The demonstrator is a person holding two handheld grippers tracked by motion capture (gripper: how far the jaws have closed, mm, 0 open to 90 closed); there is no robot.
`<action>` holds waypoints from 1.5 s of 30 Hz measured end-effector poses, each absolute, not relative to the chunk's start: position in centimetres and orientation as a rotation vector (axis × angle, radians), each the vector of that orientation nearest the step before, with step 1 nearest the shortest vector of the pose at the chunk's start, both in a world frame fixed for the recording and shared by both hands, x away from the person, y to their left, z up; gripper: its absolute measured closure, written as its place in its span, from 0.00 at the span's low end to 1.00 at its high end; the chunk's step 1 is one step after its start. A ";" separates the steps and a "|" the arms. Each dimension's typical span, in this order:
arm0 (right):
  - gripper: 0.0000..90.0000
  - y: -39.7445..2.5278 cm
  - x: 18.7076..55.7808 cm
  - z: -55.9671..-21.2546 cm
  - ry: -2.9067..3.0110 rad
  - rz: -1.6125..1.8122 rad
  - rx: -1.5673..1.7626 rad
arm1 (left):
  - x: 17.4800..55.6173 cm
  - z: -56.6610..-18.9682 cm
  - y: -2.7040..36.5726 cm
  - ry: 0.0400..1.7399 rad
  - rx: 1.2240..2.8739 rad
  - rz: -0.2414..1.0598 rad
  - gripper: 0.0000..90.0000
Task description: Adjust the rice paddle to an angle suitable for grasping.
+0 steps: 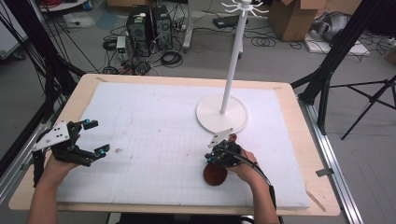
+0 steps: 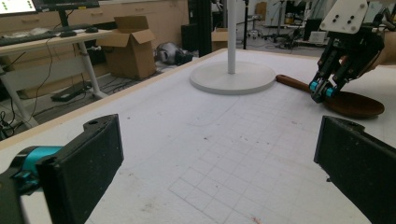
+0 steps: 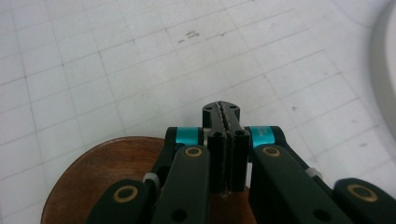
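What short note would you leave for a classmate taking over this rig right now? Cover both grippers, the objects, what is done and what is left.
Left gripper: open, holding nothing, at the mat's left side.
Right gripper: jaws shut together, just above the wooden spoon, gripping nothing.
Spoon: flat on the white mat, handle towards the white stand.
Done: nothing lifted so far.
Left: probably open the right gripper, grasp the spoon, then move it.
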State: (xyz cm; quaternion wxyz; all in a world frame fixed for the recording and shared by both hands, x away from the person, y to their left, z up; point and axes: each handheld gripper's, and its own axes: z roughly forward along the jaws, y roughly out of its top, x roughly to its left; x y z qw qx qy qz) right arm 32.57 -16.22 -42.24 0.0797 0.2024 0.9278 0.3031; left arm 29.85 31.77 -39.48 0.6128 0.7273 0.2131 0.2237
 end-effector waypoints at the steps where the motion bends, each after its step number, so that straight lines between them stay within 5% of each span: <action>1: 1.00 -16.1 32.5 -42.3 2.780 0.908 0.610 | 29.8 -39.5 31.8 0.494 1.675 0.518 0.02; 45: 1.00 -20.1 28.9 -41.9 2.915 0.784 0.581 | 29.8 -39.5 31.9 0.497 1.680 0.521 0.02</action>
